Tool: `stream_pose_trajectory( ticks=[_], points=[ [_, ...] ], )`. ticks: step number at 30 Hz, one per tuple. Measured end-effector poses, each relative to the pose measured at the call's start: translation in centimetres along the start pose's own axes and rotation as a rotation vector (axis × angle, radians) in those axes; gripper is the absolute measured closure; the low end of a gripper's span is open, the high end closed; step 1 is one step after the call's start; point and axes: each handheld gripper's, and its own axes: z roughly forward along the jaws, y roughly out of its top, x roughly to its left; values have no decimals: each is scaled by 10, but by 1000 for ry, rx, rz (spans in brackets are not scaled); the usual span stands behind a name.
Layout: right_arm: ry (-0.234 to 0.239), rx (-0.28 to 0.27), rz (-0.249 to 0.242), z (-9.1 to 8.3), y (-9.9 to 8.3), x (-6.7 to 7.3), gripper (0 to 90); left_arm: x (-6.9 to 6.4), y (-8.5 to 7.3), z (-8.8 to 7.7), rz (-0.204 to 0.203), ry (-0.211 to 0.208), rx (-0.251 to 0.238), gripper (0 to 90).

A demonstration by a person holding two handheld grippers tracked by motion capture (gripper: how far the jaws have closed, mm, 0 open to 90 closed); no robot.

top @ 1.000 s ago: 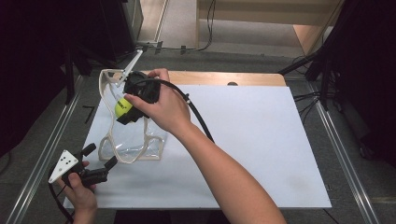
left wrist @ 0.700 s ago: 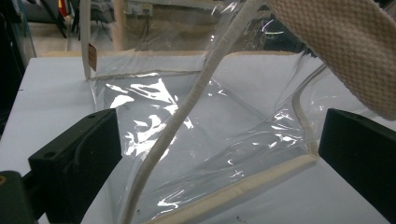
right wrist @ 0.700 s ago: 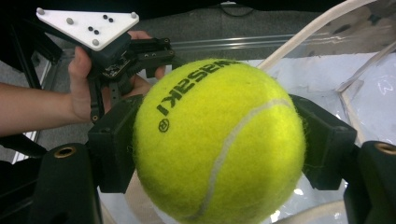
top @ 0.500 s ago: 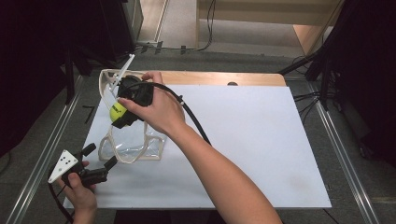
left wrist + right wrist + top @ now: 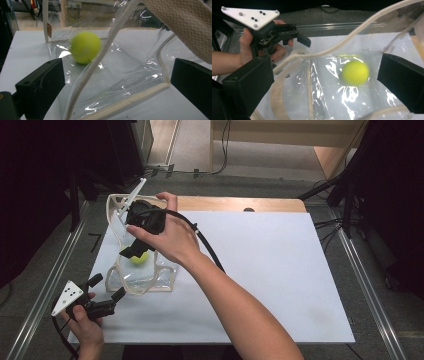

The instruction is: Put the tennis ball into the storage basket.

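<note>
A yellow-green tennis ball (image 5: 139, 257) (image 5: 85, 47) (image 5: 355, 72) lies blurred inside a clear plastic bag (image 5: 150, 279) (image 5: 130, 82) with cream trim and straps. My right gripper (image 5: 134, 245) (image 5: 324, 72) hovers over the bag's mouth. Its jaws have just been opening and stand wide apart, and no pad touches the ball, which shows below and between them. My left gripper (image 5: 106, 287) (image 5: 117, 70) (image 5: 297, 33) is open at the bag's near left corner, its jaws to either side of a cream strap (image 5: 100, 55) and not touching the bag.
The bag stands on a white sheet (image 5: 270, 270) that covers a wooden table (image 5: 240, 202). Metal rails (image 5: 370, 295) run along both sides. The right half of the sheet is bare. A black cable (image 5: 207, 247) trails from the right gripper along the forearm.
The ball was pinched in the right gripper's jaws above the bag. Now the jaws are apart and the ball has dropped into the bag. The left gripper has not moved.
</note>
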Motion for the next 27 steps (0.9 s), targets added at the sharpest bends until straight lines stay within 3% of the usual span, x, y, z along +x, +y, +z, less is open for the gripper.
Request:
stream_pose_trajectory(
  ticks=[27],
  points=[
    [-72,1,79,-33,-47,-8,0,-1,0,0,-1,1,1,0]
  ],
)
